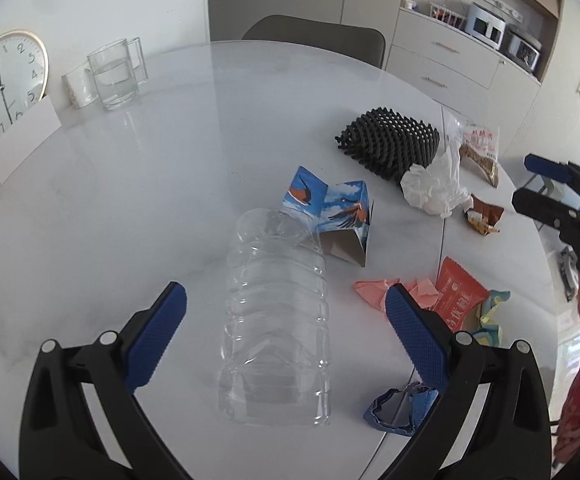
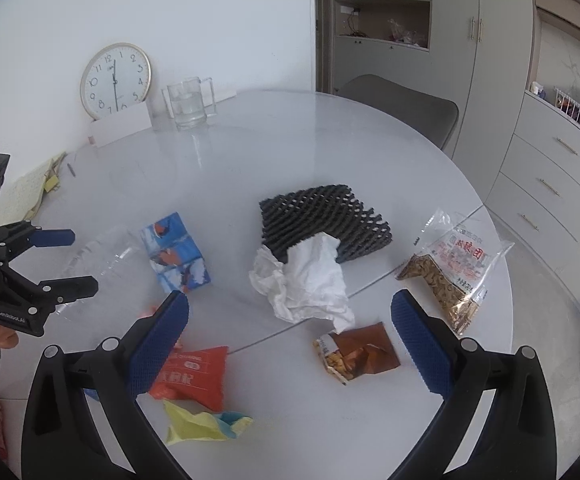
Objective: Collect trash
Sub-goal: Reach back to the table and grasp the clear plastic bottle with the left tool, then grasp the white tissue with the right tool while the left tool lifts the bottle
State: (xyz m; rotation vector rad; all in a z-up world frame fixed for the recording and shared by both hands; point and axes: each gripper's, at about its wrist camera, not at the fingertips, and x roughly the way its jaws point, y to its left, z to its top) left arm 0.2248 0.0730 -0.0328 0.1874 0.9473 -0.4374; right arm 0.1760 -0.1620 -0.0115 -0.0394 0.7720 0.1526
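Note:
A clear plastic bottle (image 1: 276,320) lies on the white round table (image 1: 170,184), between the wide-apart fingers of my open left gripper (image 1: 286,304), untouched. Behind it sits a blue bird-print carton (image 1: 329,208). My right gripper (image 2: 290,310) hovers open above a crumpled white tissue (image 2: 305,280) and a brown snack wrapper (image 2: 357,352). A red wrapper (image 2: 196,372), yellow paper (image 2: 202,424), black foam netting (image 2: 321,220) and a clear bag of snacks (image 2: 457,272) lie around. The left gripper (image 2: 54,260) shows at the left of the right wrist view.
A wall clock (image 2: 114,80), a white card (image 2: 120,128) and a glass mug (image 2: 188,104) stand at the table's far side. A grey chair (image 2: 401,108) and cabinets (image 2: 549,176) lie beyond. Pink paper (image 1: 373,290) and a blue scrap (image 1: 399,410) lie near the front edge.

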